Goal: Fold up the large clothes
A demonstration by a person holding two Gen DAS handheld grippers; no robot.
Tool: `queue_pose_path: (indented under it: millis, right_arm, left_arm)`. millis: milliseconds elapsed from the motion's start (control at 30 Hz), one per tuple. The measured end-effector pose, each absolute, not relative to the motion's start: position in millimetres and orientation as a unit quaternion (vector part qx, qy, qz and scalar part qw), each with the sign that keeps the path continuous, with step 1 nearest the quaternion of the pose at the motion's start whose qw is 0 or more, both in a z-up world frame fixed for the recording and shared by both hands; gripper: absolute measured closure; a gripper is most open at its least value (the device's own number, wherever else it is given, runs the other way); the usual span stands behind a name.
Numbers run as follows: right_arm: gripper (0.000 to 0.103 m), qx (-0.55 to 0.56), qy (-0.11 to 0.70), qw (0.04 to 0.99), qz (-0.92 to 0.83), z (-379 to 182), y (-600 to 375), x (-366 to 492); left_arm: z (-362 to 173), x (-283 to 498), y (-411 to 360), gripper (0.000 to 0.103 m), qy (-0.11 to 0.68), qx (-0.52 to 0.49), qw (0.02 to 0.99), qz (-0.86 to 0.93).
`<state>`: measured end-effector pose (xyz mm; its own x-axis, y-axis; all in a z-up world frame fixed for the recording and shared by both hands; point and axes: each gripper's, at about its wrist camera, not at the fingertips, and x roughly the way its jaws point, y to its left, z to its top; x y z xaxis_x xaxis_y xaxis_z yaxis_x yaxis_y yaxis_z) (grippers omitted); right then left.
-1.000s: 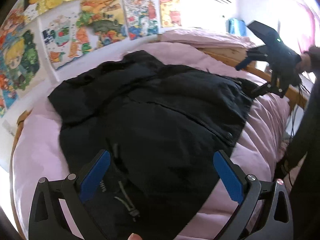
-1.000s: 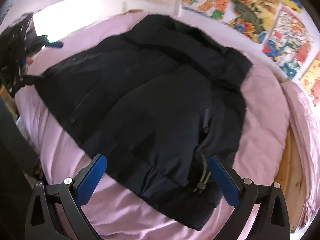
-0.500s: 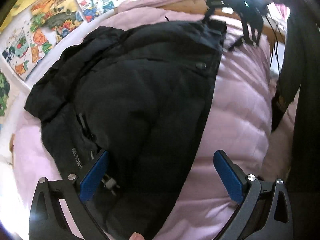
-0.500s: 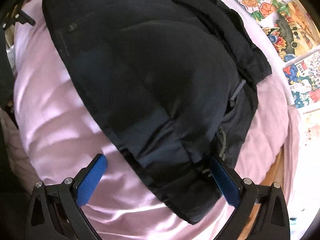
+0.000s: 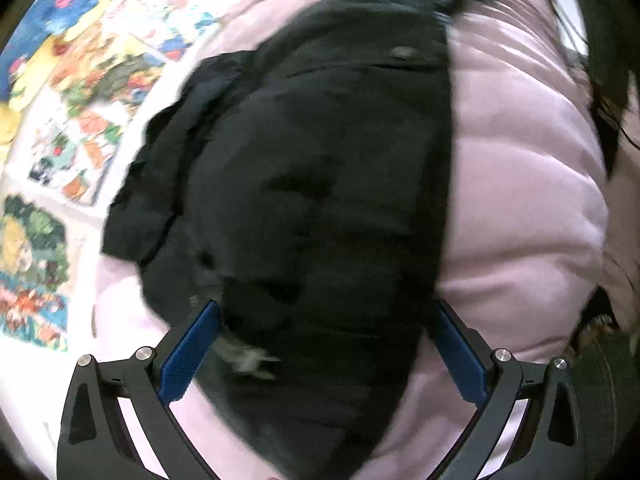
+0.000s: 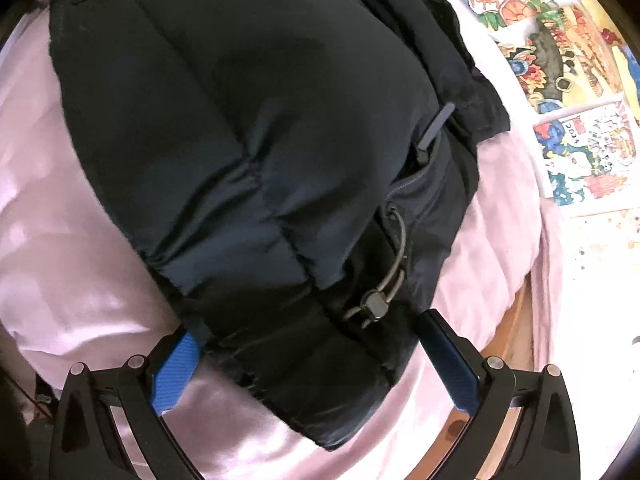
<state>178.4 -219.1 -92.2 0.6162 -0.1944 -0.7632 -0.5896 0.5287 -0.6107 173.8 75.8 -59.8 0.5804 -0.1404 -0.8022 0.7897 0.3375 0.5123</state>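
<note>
A puffy black quilted jacket (image 6: pixel 248 128) is spread on a pink satin quilt (image 6: pixel 68 248).
Both the left gripper (image 5: pixel 326 344) and right gripper (image 6: pixel 308 356) are held wide open over the jacket's edge.

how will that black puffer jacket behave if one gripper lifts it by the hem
The black puffer jacket is quilted and puffy, so probably light but bulky. Likely floppy: it drapes over the pink bedding. Its shiny shell may slip, and the drawcord could dangle.

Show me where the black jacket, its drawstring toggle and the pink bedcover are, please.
black jacket (image 6: pixel 248 128): right wrist view, on its puffy quilted panel.
drawstring toggle (image 6: pixel 374 303): right wrist view, on the small cord lock near the hem.
pink bedcover (image 5: pixel 520 184): left wrist view, on bare quilt beside the jacket.
</note>
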Motion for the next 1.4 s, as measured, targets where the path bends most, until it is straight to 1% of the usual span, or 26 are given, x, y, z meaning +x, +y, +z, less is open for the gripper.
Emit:
queue_pose_path:
  millis: [200,300,600,667,733,800,833,867,967,1100,1133,1200,1233,1267,1300,1333,1400]
  right_arm:
    - [0.0,-0.503,0.391,0.762,0.116,-94.1,-217.1,176.0]
    - [0.0,-0.543,0.36,0.749,0.119,-101.3,-211.1,166.0]
    - [0.001,-0.599,0.303,0.733,0.109,-109.8,-206.7,151.3]
    - [0.001,-0.621,0.273,0.727,0.108,-109.2,-207.0,145.9]
    - [0.001,-0.627,0.259,0.727,0.109,-106.1,-208.9,144.6]
    - [0.002,-0.621,0.256,0.733,0.112,-102.6,-212.5,145.8]
    - [0.002,-0.615,0.258,0.736,0.113,-100.6,-213.8,146.2]
    - [0.002,-0.607,0.261,0.741,0.121,-98.2,-215.7,146.2]
    - [0.002,-0.593,0.268,0.742,0.16,-97.0,-217.5,139.4]
    - [0.002,-0.631,0.253,0.717,0.156,-113.8,-210.6,126.6]
    - [0.005,-0.635,0.252,0.714,0.152,-115.9,-209.8,126.4]
    - [0.014,-0.635,0.254,0.714,0.148,-116.9,-211.4,127.9]
    - [0.028,-0.636,0.254,0.714,0.142,-116.5,-212.6,129.6]
    - [0.047,-0.64,0.252,0.714,0.132,-116.7,-214.0,131.9]
    - [0.055,-0.643,0.251,0.713,0.125,-116.8,-215.6,133.5]
    - [0.066,-0.644,0.25,0.713,0.117,-116.5,-217.7,135.3]
    - [0.073,-0.642,0.244,0.717,0.116,-112.9,-221.6,135.9]
  left_arm:
    - [-36.3,192.4,90.1,0.001,0.319,0.456,0.777,-0.294]
    - [-23.2,195.5,93.4,0.003,0.299,0.448,0.793,-0.286]
    - [-5.0,181.7,78.8,0.03,0.275,0.434,0.814,-0.272]
    - [0.9,184.4,80.4,0.04,0.272,0.421,0.821,-0.273]
    - [6.7,185.3,81.3,0.044,0.267,0.409,0.829,-0.272]
    - [11.4,185.4,81.1,0.045,0.266,0.397,0.836,-0.27]
    - [14.1,186.1,81.0,0.048,0.266,0.391,0.839,-0.269]
    - [15.4,185.2,79.7,0.054,0.267,0.386,0.841,-0.269]
    - [21.5,187.5,78.9,0.058,0.273,0.369,0.846,-0.272]
    - [28.8,187.3,77.3,0.066,0.273,0.356,0.85,-0.275]
    - [30.2,187.7,77.4,0.067,0.274,0.354,0.851,-0.276]
    - [31.6,187.5,77.4,0.069,0.275,0.352,0.851,-0.277]
    - [31.7,187.3,77.8,0.071,0.274,0.352,0.851,-0.278]
    - [31.7,186.1,76.8,0.073,0.272,0.353,0.851,-0.277]
    - [31.5,185.1,76.6,0.075,0.271,0.354,0.85,-0.279]
    - [30.8,183.7,76.1,0.078,0.27,0.356,0.85,-0.28]
    - [29.9,182.1,76.2,0.079,0.264,0.365,0.848,-0.279]
